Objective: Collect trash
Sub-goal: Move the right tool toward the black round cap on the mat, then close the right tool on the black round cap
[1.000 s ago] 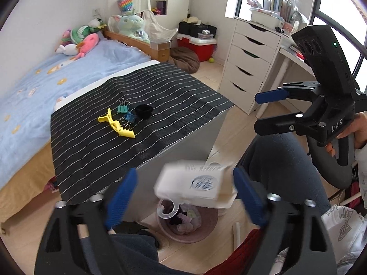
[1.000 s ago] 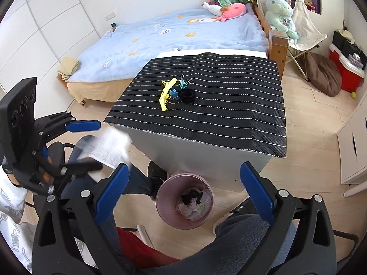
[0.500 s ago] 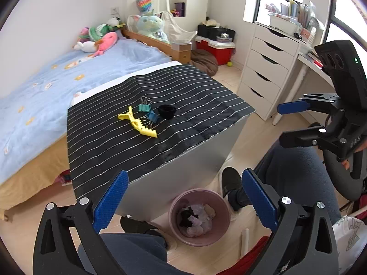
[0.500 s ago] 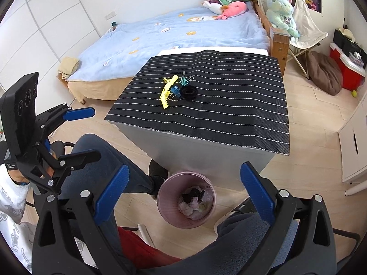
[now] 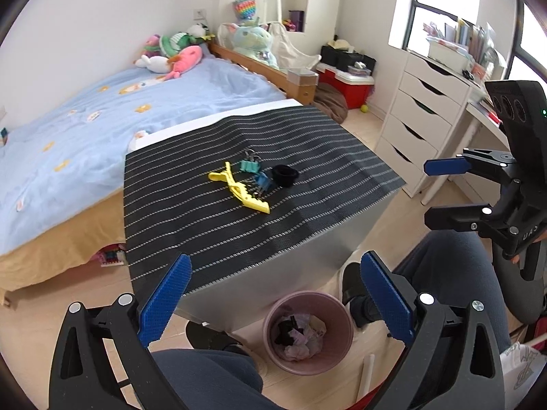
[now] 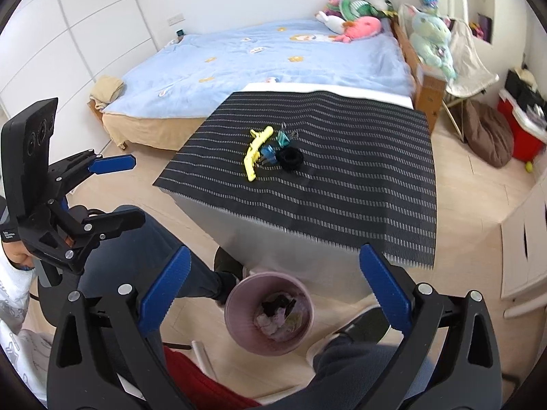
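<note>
a: pink bin (image 5: pixel 307 333) on the floor below the table edge holds crumpled trash (image 5: pixel 301 336). left gripper (image 5: pixel 273 302) and right gripper (image 6: pixel 270 294) gape, empty.
b: hair clip (image 5: pixel 241 188) and binder clips (image 5: pixel 251 165) remain; collecting looks nearly done.

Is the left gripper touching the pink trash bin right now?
Apart. In the left wrist view the left gripper stands open and empty above the pink trash bin, with bare floor between; the right wrist view agrees.
</note>
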`<state>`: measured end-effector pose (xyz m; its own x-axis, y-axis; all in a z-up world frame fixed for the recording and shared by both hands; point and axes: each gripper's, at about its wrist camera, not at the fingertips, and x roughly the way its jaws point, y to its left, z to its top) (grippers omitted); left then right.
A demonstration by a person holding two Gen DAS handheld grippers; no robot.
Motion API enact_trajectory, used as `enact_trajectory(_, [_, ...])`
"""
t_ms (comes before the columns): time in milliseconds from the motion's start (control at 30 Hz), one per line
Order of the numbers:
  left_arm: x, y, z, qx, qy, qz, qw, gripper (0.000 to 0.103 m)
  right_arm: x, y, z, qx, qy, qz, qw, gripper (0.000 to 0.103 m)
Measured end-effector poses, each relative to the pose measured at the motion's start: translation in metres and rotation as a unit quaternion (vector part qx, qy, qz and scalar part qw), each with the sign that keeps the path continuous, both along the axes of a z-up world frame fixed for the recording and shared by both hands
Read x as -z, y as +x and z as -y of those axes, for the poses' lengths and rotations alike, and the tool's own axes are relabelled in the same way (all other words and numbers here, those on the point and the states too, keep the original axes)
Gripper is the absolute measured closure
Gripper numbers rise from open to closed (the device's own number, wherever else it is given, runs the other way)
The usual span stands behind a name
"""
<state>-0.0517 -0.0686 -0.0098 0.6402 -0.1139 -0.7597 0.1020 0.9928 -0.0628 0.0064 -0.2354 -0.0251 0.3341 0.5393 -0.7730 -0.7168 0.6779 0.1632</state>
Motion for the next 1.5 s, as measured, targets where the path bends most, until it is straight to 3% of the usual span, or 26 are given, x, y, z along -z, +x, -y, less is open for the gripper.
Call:
enact_trajectory(333, [-0.003, 0.011, -0.020, -0.022, -0.007, 0.010, 0.9997, 0.008, 0.002, 0.054, -0.050, -0.048, -0.030, -0.009, 0.998, 0.006])
enact_trajectory(867, [0.006, 0.009, -0.048, -0.058, -0.022, -0.001, 0.9981, 0.008, 0.052, 0.107, -0.111, -0.100, -0.102, -0.037, 0.989, 0.007])
enact_trajectory(933, [0.007, 0.008, -0.049, -0.060, -0.022, -0.004, 0.9980, 0.008, 0.056, 0.110, -0.116, -0.106, -0.107, -0.040, 0.988, 0.013])
enact_trajectory(1000, [0.009, 0.008, -0.049, -0.060, -0.023, -0.006, 0.9979, 0.008, 0.061, 0.112, -0.119, -0.110, -0.118, -0.038, 0.986, 0.026])
enact_trajectory(1200, [0.010, 0.008, -0.050, -0.064, -0.024, -0.008, 0.9976, 0.008, 0.070, 0.121, -0.126, -0.113, -0.133, -0.038, 0.984, 0.044])
enact_trajectory(1500, [0.013, 0.009, -0.051, -0.066, -0.026, -0.013, 0.9974, 0.008, 0.076, 0.123, -0.129, -0.115, -0.136, -0.038, 0.983, 0.063])
